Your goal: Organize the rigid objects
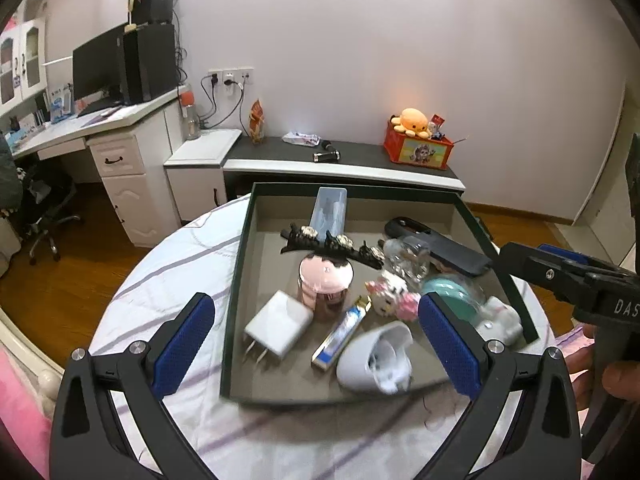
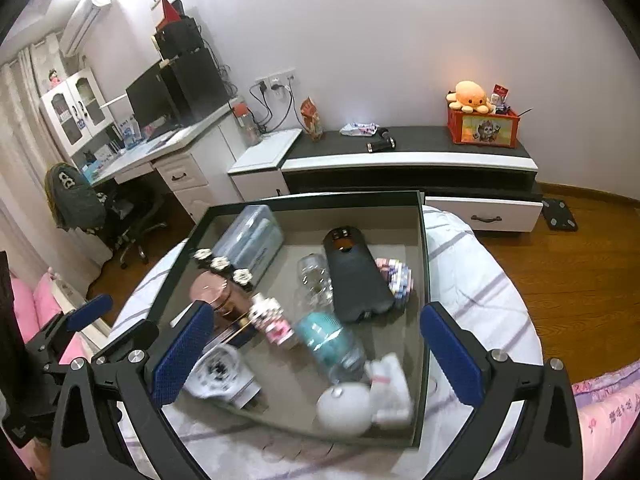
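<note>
Hovering released, both tongs empty: left tongs (image 1: 316, 330), right tongs (image 2: 316, 356). Tray (image 1: 236, 280) lies just ahead; white dome (image 2: 344, 408) nearest right tongs.

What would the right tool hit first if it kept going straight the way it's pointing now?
Most likely the teal bottle lying in the dark-rimmed tray, midway between the open right tool fingers; depth is unclear, so the black phone case beyond could be next.

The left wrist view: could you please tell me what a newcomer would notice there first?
A dark-rimmed tray on the striped cloth, crowded with small things: a white charger near its front left, a pink jar behind it. The left gripper hangs open over the tray's front; an orange plush sits on a red box at the wall.
</note>
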`<move>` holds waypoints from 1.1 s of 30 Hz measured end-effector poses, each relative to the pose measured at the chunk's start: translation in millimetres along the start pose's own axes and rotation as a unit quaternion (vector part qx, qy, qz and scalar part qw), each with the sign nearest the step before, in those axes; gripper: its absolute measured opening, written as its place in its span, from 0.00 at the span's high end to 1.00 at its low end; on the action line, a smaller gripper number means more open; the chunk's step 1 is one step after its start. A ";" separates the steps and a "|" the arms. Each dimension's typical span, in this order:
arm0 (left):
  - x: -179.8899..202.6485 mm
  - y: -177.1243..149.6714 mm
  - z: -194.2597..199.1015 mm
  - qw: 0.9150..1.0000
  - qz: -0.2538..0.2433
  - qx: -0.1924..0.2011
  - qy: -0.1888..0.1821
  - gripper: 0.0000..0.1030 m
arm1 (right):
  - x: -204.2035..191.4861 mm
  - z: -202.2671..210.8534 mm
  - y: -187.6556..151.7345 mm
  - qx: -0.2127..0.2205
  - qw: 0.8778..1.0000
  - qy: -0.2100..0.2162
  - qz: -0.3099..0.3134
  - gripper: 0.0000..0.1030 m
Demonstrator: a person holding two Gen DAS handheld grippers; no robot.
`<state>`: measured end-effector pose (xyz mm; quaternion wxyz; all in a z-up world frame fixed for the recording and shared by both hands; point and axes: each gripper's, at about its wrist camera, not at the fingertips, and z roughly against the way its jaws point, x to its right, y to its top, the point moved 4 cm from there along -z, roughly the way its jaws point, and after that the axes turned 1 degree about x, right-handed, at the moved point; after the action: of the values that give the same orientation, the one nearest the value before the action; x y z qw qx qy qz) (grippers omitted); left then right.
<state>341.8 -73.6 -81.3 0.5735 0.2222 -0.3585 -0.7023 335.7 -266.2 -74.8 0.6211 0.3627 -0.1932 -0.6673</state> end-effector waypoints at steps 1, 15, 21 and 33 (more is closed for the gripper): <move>0.3 -0.7 5.1 1.000 0.001 0.002 0.000 0.00 | -2.9 9.1 -3.6 0.005 1.000 0.000 0.000 0.00; 0.9 -32.1 118.9 0.997 0.009 0.068 0.029 0.00 | -37.1 125.4 -50.5 0.091 0.996 -0.017 0.001 0.00; 1.4 -54.9 174.1 0.992 0.013 0.108 0.062 0.00 | -54.6 179.3 -85.6 0.127 0.990 -0.053 0.010 0.00; 20.6 -122.9 259.0 0.988 0.005 0.130 0.080 0.00 | -99.6 259.2 -158.4 0.181 0.978 -0.092 0.042 0.00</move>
<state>70.0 -18.6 -5.6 0.5696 0.3486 -0.4012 -0.6269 35.5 -195.3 9.0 0.5525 0.3973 -0.3823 -0.6251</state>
